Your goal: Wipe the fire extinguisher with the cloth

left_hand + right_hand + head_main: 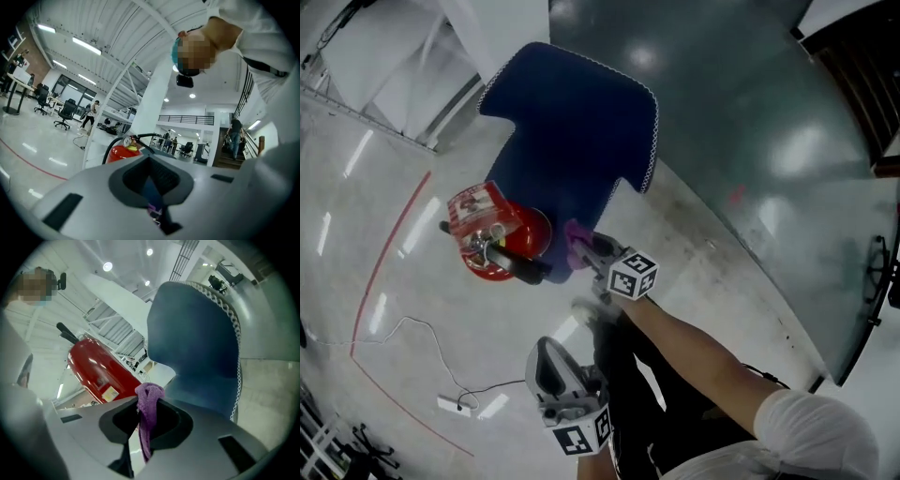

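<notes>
Fire extinguisher (492, 234) stands on the pale concrete floor (394, 309), red body, black handle and hose on top, label facing up-left in the head view. Its far side sits against the edge of a dark blue mat (572, 122) with white stitched trim.

Right gripper (589, 251): tongs clamped on the purple cloth (575, 234). A bunched end sticks out past the tips and the rest hangs down through the gap, clear in the right gripper view (149, 401). The cloth is just beside the extinguisher's right flank; can't tell if it's touching. In that same view the red cylinder (101, 371) fills the left and the blue mat is on the right.

Left gripper (551, 361): low, near the person's legs, well apart from the extinguisher. Tongs together, nothing in them, only a thin slit shows. The left gripper view looks over them at the extinguisher's top (123, 152), gauge and hose visible.

Also on the floor: a red line (389, 244) curving past the extinguisher, and a white cable to a small white box (455, 405).
</notes>
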### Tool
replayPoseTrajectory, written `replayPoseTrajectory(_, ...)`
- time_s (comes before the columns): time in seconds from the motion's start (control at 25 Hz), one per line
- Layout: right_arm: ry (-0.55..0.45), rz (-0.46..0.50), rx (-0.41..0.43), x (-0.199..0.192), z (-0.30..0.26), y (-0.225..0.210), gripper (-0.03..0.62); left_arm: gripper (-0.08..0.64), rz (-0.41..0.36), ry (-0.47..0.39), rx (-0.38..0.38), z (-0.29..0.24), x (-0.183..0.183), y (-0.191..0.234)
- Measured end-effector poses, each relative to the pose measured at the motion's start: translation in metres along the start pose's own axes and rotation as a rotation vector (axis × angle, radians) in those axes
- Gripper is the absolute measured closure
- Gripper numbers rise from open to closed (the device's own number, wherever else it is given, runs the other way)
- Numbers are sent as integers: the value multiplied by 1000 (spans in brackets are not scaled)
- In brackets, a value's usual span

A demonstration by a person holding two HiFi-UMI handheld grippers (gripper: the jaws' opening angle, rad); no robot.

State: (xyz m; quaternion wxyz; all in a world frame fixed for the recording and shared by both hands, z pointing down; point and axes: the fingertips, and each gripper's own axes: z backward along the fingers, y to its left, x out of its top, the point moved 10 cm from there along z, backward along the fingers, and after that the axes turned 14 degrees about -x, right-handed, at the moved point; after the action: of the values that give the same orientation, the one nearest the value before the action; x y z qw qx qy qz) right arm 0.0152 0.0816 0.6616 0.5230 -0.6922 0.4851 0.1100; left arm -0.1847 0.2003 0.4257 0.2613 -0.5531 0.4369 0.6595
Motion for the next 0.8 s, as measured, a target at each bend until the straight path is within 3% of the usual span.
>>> replayPoseTrajectory(0.12,18,-29,-48,-35,-25,-23,526,555,3,20,-29,11,-15,4)
replayPoseTrajectory(0.36,23,-77,-79,-76,-65,-45,526,555,108,25,-27,17,-47,15)
replayPoseTrajectory(0.64,-11,-195,-57,-69,-67,-31,526,555,145,15,-46,8,-51,19)
replayPoseTrajectory(0.8,-23,-239,-12,-44,-43,-1,526,555,115,24,-33,12,-28,17)
